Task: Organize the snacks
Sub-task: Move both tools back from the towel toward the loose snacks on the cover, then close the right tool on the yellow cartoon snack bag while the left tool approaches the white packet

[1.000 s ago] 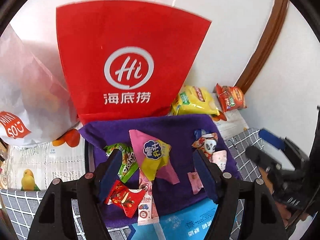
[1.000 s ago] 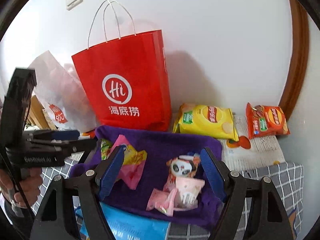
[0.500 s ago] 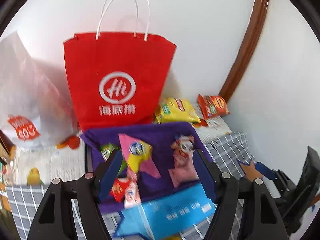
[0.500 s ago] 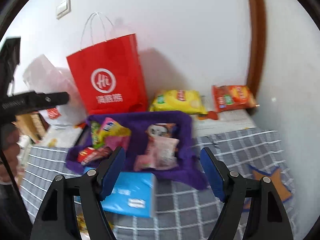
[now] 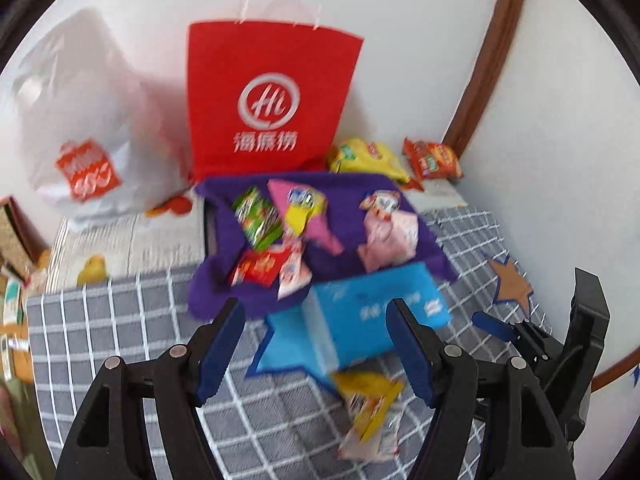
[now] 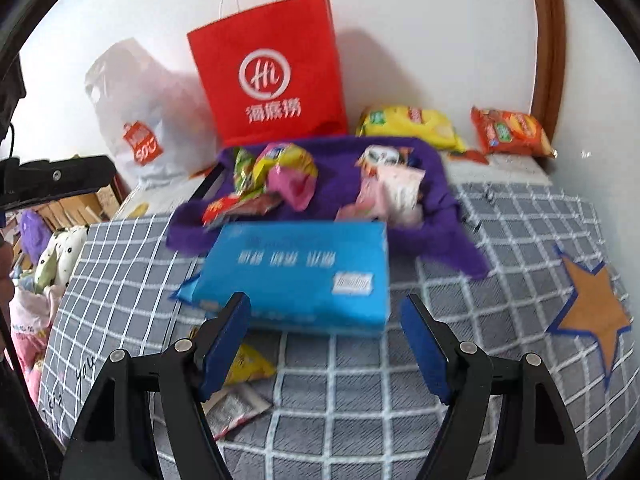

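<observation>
Left gripper (image 5: 316, 346) jaws apart, empty; right gripper (image 6: 326, 340) jaws apart, empty; blue box (image 6: 304, 272) just beyond, against purple tray (image 6: 436, 184).

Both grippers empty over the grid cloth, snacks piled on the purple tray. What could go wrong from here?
1. The blue box lies against the purple tray at its near edge; reaching over may snag it.
2. Loose yellow packet sits partly under that box, awkward for the left gripper to pinch.
3. Pink packets overlap; the right gripper, open wide, may take several.
</observation>
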`<state>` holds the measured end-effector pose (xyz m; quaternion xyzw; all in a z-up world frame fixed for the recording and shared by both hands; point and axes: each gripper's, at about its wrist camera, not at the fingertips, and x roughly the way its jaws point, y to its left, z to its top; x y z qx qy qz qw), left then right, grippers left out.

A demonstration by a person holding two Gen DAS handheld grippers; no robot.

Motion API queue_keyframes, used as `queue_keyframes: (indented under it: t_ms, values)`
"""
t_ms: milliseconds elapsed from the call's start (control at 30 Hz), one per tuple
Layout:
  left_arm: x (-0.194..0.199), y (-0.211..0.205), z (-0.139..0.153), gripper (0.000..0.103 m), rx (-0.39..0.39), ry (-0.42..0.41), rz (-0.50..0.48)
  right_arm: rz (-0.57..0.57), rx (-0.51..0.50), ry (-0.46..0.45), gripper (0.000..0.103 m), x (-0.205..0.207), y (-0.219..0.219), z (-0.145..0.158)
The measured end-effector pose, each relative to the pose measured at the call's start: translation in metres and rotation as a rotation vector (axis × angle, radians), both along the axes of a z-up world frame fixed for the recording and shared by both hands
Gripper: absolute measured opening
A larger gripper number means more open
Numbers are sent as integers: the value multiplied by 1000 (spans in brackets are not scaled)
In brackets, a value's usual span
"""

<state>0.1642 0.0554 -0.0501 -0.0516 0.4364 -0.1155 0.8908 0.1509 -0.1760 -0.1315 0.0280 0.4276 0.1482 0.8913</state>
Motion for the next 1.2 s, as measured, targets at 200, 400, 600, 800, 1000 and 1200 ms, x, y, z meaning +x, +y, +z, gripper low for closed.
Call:
queue_keyframes:
  t_ms: [200,400,600,800,1000,1200]
  values:
    - [-14,19,-25,71,-11,57,46,15,40,45,77,-12,5,-16]
    - [-21,26,-34,71,-30,77,55,70,154,76,77,-21,18,-16]
    - [-26,32,-36,71,-36,80,68,132,115,60,77,-21,53,-15]
    - [-31,37,-40,71,-25,90,75,136,10,98,77,-11,79,-37]
    - [-34,41,-47,71,-30,98,78,128,24,126,59,-10,76,-49]
    - [-33,36,-57,71,-29,110,62,127,41,67,46,-24,53,-25]
